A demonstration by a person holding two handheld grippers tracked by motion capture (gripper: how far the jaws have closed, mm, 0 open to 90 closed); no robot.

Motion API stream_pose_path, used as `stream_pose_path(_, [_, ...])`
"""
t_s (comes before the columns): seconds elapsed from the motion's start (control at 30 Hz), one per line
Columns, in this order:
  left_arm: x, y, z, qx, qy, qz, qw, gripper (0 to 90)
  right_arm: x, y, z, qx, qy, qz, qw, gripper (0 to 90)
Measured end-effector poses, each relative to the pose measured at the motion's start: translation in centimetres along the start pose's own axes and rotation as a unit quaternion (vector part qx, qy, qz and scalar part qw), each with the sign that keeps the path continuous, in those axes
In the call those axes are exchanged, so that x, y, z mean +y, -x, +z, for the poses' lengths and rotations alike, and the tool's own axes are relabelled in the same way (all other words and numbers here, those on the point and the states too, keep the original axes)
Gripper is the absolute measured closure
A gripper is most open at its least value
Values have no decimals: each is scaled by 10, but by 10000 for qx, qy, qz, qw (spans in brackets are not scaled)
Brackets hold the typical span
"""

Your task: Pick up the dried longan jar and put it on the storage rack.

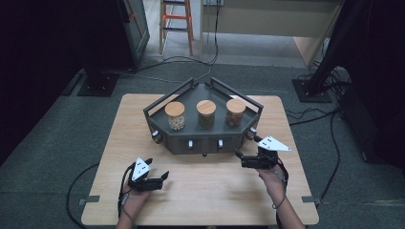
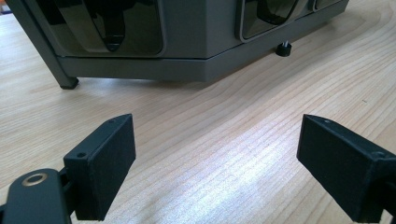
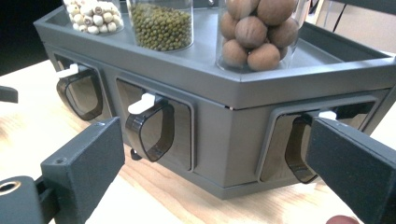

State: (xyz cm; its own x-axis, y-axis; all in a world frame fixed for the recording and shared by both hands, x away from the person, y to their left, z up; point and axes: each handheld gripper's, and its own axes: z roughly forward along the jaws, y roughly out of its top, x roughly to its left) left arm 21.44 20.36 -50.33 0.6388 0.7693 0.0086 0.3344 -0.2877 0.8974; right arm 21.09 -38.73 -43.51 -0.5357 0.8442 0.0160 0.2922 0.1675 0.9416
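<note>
no text, label, brand, number or sign could be read on anything in any of the three views.

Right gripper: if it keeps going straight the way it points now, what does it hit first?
Probably the grey dispenser stand: the right gripper is open and empty, aimed at the front corner between two dark scoop drawers. How near it is can't be told.

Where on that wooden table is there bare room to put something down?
The widest bare patch is the table front, between the left gripper and the right gripper, below the grey stand. Bare strips also run along the stand's left and right sides. It is crowded on the stand's top, where three jars sit in a row.
</note>
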Motion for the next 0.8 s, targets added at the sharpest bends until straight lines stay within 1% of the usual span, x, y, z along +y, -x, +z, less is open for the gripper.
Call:
stream_pose_path(0.27, [0,1,0,7,1,15,10000,116,-9,-2,5,59,-82,0,9999,43])
stream_pose_path(0.43, [0,1,0,12,1,7,10000,116,-14,-3,6,101,-55,39,9999,45])
stream_pose_path(0.53, [0,1,0,19,6,8,10000,116,-16,-4,7,115,-53,20,9999,45])
stream_pose_path(0.6, [0,1,0,16,5,5,10000,116,-16,-4,7,119,-60,-34,9999,45])
stream_pose_path(0.8, [0,1,0,26,-5,10,10000,116,-21,-4,9,205,-57,-127,9997,45])
